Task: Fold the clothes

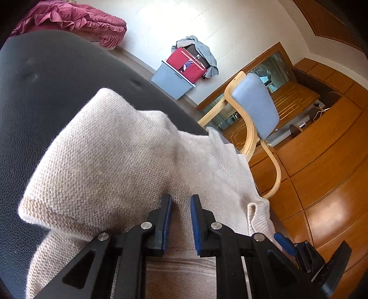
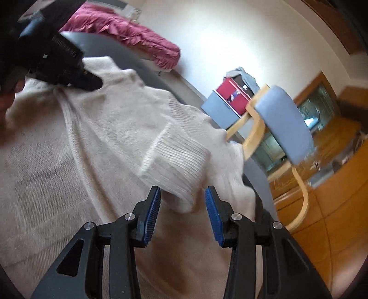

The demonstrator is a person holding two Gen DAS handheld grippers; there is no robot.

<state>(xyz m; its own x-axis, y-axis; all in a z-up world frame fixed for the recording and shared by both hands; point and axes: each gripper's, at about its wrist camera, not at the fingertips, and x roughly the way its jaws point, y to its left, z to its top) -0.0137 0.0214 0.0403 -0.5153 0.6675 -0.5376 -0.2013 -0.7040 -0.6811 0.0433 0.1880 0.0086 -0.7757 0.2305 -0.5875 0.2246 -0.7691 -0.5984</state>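
Observation:
A cream knit sweater (image 1: 115, 149) lies spread on a dark leather cushion (image 1: 46, 80). My left gripper (image 1: 181, 200) is shut on a thick fold of it, with fabric filling the narrow gap between the blue pads. Seen from the right wrist, the sweater (image 2: 80, 149) covers most of the cushion (image 2: 147, 69), and the left gripper (image 2: 92, 82) sits at its far upper part. My right gripper (image 2: 182, 193) stands open, its fingers on either side of the ribbed sleeve cuff (image 2: 174, 165). One right finger (image 1: 284, 241) shows at the lower right of the left wrist view.
A bentwood chair with a blue back (image 1: 255, 108) stands past the cushion's far edge. A grey bin holding a red box and grey cloth (image 1: 184, 66) sits by the wall. Pink ruffled bedding (image 1: 76, 20) lies behind. Wooden cabinets (image 1: 322, 161) fill the right side.

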